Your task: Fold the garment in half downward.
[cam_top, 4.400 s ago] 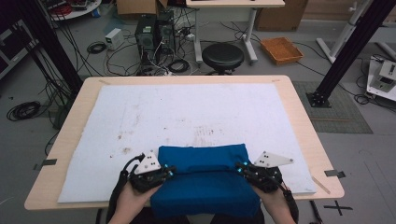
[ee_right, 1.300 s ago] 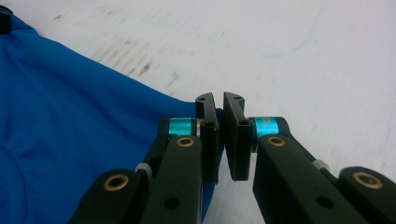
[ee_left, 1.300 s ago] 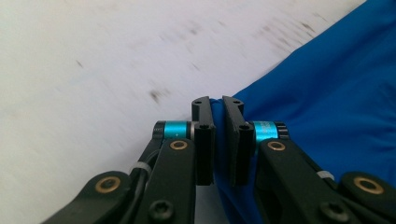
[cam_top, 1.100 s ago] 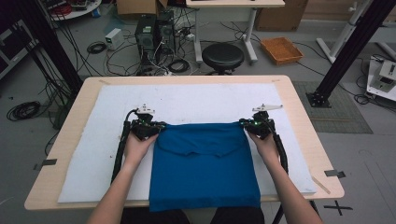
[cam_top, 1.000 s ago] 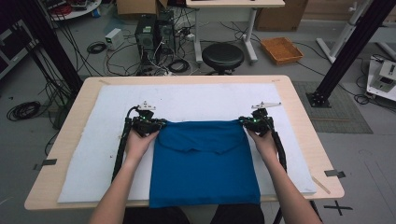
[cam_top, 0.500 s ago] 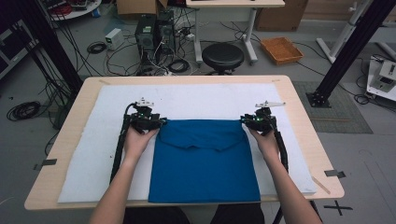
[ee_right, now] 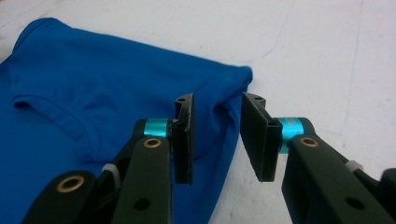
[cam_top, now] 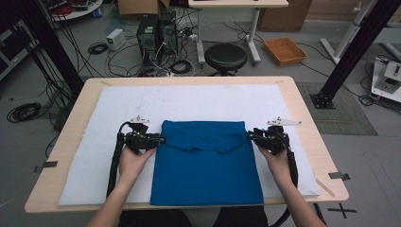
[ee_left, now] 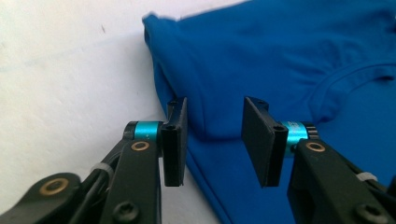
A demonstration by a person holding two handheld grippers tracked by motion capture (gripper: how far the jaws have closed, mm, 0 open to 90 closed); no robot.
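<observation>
A blue shirt (cam_top: 205,161) lies folded flat on the white mat (cam_top: 189,101), neckline facing up, its near edge at the table's front. My left gripper (cam_top: 161,140) sits low at the shirt's left edge, near the far corner. Its jaws have just been opening and then closing a little, and they stand apart. In the left gripper view the gripper (ee_left: 215,140) frames the shirt's edge (ee_left: 280,56) without pressing on it. My right gripper (cam_top: 249,135) has just been opening at the shirt's right far corner. In the right gripper view the gripper (ee_right: 217,137) stands apart before the corner (ee_right: 93,93).
The mat covers most of the wooden table (cam_top: 302,109), with bare mat beyond the shirt and on both sides. On the floor behind the table are a black stool (cam_top: 225,56), computer towers (cam_top: 153,33), cables and a tan tray (cam_top: 285,50).
Both grippers let go of the shirt's far corners and drew back toward me and slightly outward. The shirt's far edge now lies flat on the mat.
</observation>
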